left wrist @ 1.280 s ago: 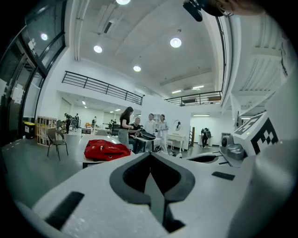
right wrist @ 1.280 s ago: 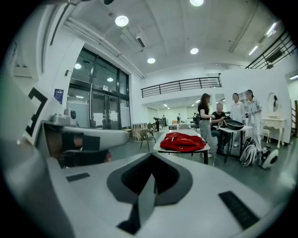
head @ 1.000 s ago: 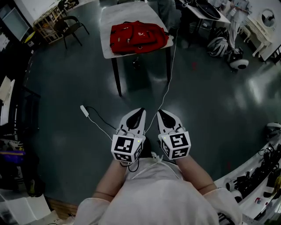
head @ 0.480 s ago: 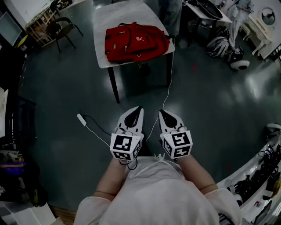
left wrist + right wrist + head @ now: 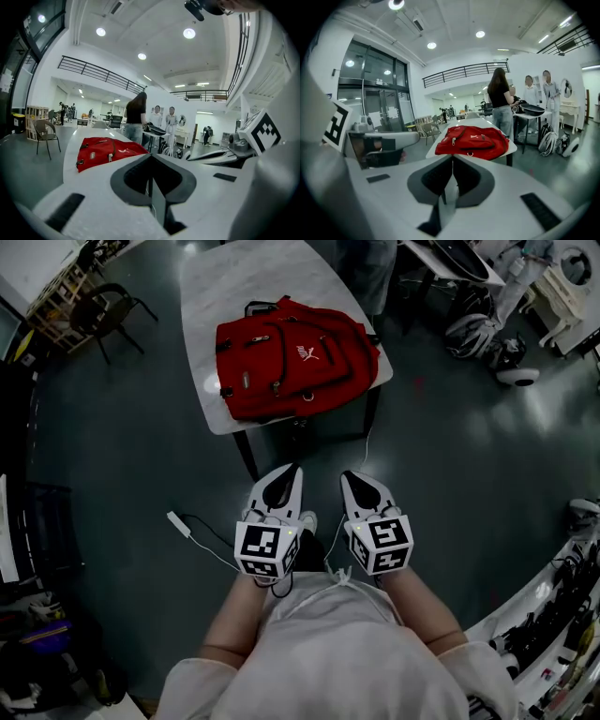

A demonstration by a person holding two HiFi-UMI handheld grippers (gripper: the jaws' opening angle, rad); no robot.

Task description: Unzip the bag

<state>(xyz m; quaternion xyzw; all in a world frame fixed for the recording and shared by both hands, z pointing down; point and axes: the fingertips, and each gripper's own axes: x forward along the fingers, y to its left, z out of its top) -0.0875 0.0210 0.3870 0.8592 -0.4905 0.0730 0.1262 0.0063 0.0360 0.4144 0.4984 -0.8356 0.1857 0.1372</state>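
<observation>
**Closer to the bag, both grippers shut**

A second ago the table point(image 5: 216, 296) sat far up at 12 o'clock in the head view, small and partly cut off by the top edge. Now it has slid down and grown. Its near edge is just ahead of the gripper tips, so the person has walked up to it.

The red bag point(image 5: 295, 357) lies flat on the near half of the table, at 12 o'clock from the grippers, with its front pockets facing up. It sits on the table as it did before. Neither gripper touches it, and both are short of the table's edge.

The left gripper point(image 5: 292, 470) and right gripper point(image 5: 347, 476) are held side by side in front of the person's body, pointing to 12 o'clock, just as they were a second ago. Each has its jaws pressed together with nothing between them, and that has not changed either.

The white cable point(image 5: 187, 529) on the floor was at 9 o'clock of the left gripper's tips. It now lies at 8 o'clock of them. The chair point(image 5: 103, 310) at 10 o'clock has drifted toward the top left corner. In the right gripper view, people point(image 5: 501, 101) stand beyond the table at 1 o'clock.
</observation>
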